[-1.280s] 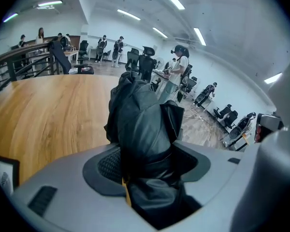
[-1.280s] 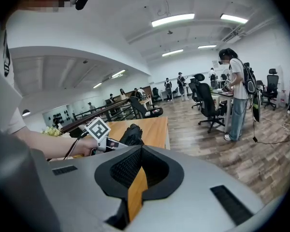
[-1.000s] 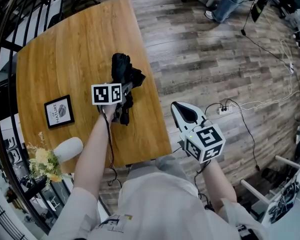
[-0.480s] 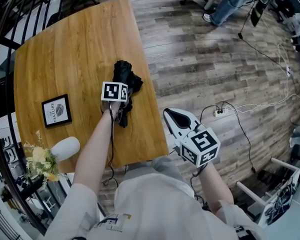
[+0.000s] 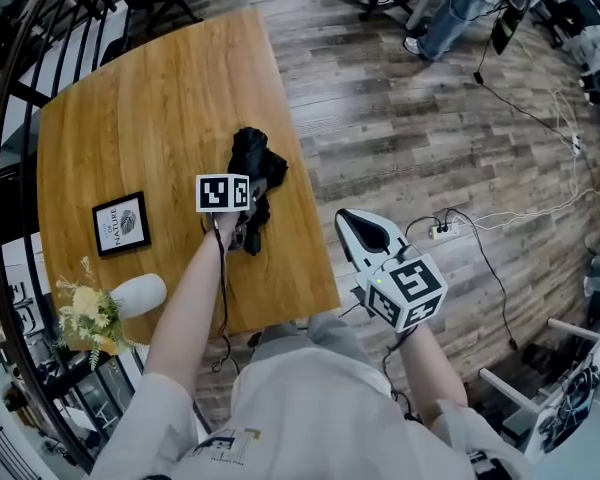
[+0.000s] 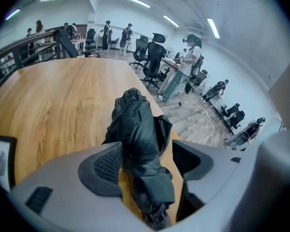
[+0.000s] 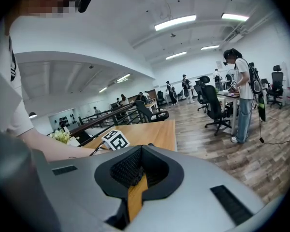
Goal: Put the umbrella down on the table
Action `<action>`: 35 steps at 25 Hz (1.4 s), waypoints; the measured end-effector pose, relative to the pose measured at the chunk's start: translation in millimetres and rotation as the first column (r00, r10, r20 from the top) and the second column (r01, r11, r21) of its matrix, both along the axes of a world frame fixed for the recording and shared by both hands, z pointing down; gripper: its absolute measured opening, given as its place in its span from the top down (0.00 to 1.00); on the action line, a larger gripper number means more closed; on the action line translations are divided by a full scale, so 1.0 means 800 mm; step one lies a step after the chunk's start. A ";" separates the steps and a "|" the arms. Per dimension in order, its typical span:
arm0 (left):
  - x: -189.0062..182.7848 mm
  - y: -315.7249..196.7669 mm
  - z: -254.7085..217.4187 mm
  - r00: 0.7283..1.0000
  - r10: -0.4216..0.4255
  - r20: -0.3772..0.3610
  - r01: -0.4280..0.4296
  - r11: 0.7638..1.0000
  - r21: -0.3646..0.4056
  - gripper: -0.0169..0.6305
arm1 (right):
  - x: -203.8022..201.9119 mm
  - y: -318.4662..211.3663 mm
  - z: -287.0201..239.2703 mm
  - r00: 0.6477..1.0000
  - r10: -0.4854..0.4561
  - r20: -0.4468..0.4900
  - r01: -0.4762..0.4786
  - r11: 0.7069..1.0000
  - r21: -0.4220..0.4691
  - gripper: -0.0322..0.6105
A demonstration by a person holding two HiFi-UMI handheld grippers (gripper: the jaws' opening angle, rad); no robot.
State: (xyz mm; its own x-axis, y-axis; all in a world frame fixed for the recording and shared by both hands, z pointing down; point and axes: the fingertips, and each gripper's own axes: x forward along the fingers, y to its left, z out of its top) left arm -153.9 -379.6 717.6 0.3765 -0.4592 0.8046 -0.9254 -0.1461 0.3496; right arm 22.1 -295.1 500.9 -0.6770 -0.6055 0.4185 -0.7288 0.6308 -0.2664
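Observation:
The folded black umbrella (image 5: 256, 158) lies on the wooden table (image 5: 150, 98) near its right edge. My left gripper (image 5: 251, 206) points down over the umbrella's near end. In the left gripper view the umbrella (image 6: 137, 129) runs between the two jaws of the left gripper (image 6: 147, 162). These jaws are opening: the right pad stands clear of the fabric and the left pad (image 6: 108, 163) sits just beside it. My right gripper (image 5: 355, 220) hangs off the table's right side above the floor, shut with nothing in it; in its own view, the right gripper (image 7: 135, 178) has its tips together.
A framed picture (image 5: 121, 224) lies on the table's left part, and a white vase (image 5: 138, 295) with flowers stands at the near left corner. A black railing (image 5: 5, 98) runs along the left. A power strip (image 5: 442, 230) and cables lie on the floor at right.
The left gripper's jaws have spread wider around the umbrella, which stays lying on the table. The right gripper has risen slightly beside the table edge.

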 end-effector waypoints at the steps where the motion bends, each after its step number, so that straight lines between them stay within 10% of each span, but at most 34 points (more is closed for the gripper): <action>1: 0.000 0.001 -0.011 1.000 0.007 -0.006 -0.007 1.000 0.020 0.45 | 0.003 -0.002 -0.006 1.000 0.010 0.005 -0.010 1.000 0.011 0.91; 8: -0.005 0.006 -0.117 0.998 0.066 0.013 -0.067 0.976 0.207 0.47 | 0.009 -0.006 -0.073 0.998 0.016 0.057 -0.021 0.996 0.084 0.91; 15: -0.014 0.022 -0.260 0.998 0.055 0.008 -0.053 0.902 0.429 0.59 | 0.005 -0.001 -0.159 0.999 -0.005 0.047 -0.006 0.971 0.237 0.91; 35: 0.005 0.137 -0.548 0.970 0.098 0.223 -0.242 0.506 0.828 0.92 | 0.019 0.047 -0.353 0.997 0.003 0.079 -0.046 0.833 0.552 0.91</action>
State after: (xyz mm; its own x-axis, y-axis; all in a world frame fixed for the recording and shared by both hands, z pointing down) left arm -150.0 -270.1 279.2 0.4502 -0.8850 0.1183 -0.8734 -0.4640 -0.1477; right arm 37.4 -257.8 218.3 -0.6736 -0.7380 -0.0405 -0.7387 0.6705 0.0693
